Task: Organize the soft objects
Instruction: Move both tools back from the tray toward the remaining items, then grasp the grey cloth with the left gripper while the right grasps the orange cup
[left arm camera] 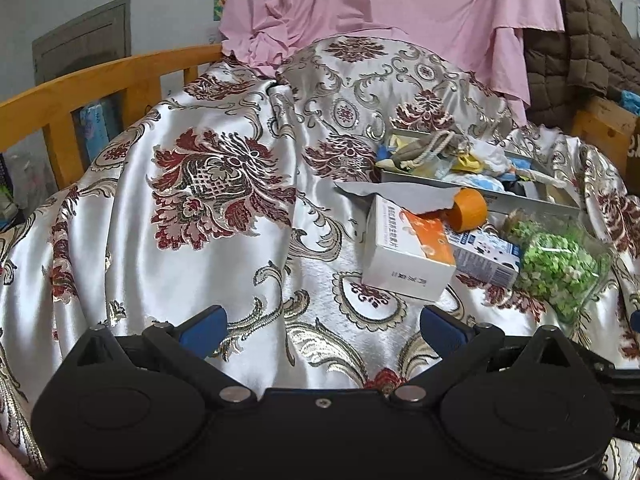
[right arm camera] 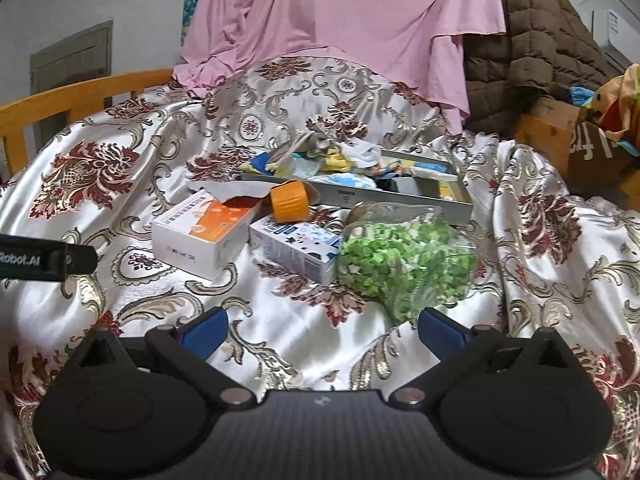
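My right hand-held gripper (right arm camera: 322,330) and left hand-held gripper (left arm camera: 322,330) hang wide apart, empty. The crinkly bag of green bits (right arm camera: 404,266), centre-right, may slip on the satin bedspread (right arm camera: 120,184).

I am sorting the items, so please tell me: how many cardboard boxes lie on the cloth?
2: the white-and-orange box at left, flap open, and the blue-and-white carton beside the green bag. The tray may hide more.

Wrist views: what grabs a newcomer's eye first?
The shiny floral satin cloth covering the whole surface. Then the clutter to the right: a bag of green pieces, a white-and-orange box and an orange cap, before a grey tray of soft items. Behind hangs a pink sheet.
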The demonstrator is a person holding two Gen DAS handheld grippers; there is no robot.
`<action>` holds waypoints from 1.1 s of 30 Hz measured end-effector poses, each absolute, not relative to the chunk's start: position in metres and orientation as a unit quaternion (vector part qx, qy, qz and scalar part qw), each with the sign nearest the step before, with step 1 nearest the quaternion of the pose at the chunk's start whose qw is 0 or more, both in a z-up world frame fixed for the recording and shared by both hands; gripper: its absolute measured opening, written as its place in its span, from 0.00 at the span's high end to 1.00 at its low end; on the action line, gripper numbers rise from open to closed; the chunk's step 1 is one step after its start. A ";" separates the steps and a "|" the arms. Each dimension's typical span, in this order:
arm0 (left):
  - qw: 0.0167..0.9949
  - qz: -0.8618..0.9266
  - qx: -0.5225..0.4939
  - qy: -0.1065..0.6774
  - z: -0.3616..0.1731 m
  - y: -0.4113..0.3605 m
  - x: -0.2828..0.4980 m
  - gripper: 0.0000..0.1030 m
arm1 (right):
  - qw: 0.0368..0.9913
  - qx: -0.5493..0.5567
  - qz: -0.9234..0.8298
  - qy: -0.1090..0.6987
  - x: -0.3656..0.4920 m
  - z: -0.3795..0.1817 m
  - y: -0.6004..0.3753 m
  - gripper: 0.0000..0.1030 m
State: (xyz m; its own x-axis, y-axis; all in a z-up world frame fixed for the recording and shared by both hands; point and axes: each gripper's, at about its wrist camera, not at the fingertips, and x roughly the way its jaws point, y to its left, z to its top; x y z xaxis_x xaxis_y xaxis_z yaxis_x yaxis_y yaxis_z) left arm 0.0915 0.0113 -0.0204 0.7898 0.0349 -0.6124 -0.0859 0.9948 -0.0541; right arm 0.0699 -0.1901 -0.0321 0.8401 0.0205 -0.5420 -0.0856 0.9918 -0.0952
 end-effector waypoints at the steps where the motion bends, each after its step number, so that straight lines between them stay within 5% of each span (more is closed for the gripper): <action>1: 0.945 0.034 -0.040 0.322 -0.021 0.012 0.093 0.01 | 0.958 -0.059 0.030 0.279 0.070 -0.032 -0.189 0.00; 33: 0.954 -0.095 -0.091 0.270 -0.034 0.019 0.264 0.01 | 0.971 -0.109 0.051 0.207 0.168 -0.047 -0.188 0.00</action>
State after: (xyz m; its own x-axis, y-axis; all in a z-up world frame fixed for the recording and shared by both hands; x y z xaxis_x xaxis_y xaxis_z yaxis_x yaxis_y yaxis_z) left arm 0.2642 0.0194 -0.0338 0.8358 -0.2300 -0.4986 0.1317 0.9655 -0.2247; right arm 0.1685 -0.1884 -0.0468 0.9096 0.0534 -0.4121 -0.1434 0.9711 -0.1906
